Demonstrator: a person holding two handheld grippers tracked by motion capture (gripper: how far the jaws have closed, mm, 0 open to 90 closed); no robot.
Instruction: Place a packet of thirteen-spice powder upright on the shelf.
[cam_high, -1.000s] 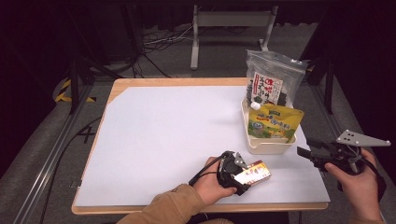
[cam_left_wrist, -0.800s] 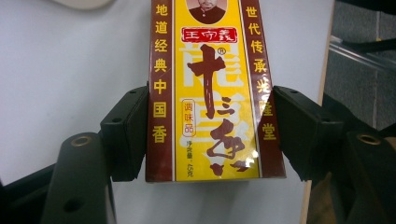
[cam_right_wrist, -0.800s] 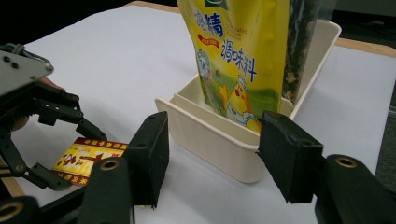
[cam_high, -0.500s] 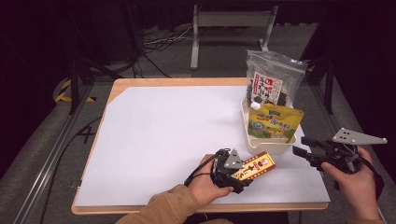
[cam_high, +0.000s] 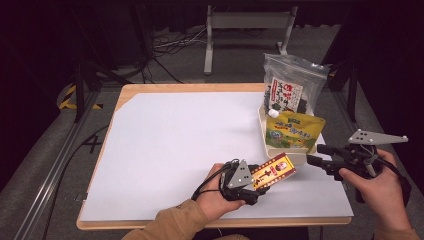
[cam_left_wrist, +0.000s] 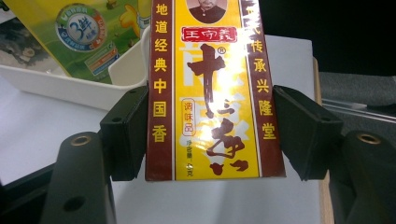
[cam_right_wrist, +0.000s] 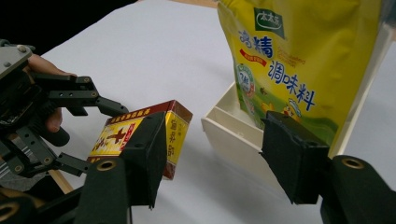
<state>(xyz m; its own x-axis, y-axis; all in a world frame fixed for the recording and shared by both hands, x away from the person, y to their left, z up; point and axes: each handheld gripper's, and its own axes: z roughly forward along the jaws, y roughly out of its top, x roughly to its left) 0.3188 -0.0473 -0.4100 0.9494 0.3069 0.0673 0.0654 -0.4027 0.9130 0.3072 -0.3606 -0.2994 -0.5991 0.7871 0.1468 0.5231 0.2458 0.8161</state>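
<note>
The left tool (cam_high: 260, 181) clamped the box (cam_high: 274, 170) by its sides at lower centre, nose aimed at the tray (cam_high: 264, 131), ready to load. The right tool (cam_high: 316, 154), empty, jaws just widening, waited beside.

Left tongs (cam_high: 260, 182) clamped (right tongs (cam_high: 315, 155) agape)

**Gloss, matt plastic and wood**

The box (cam_left_wrist: 210, 88) clamped between the left gripper (cam_high: 257, 181)'s matt black plastic jaws is glossy printed cardboard, glare on its face. Just beyond it, the tray (cam_right_wrist: 233, 135) looks smooth cream plastic. The yellow pouch (cam_right_wrist: 299, 60) ahead of the right gripper (cam_high: 315, 155) is shiny film. The table sheet (cam_high: 175, 145) is matt white, its edge (cam_high: 190, 88) bare wood.
</note>
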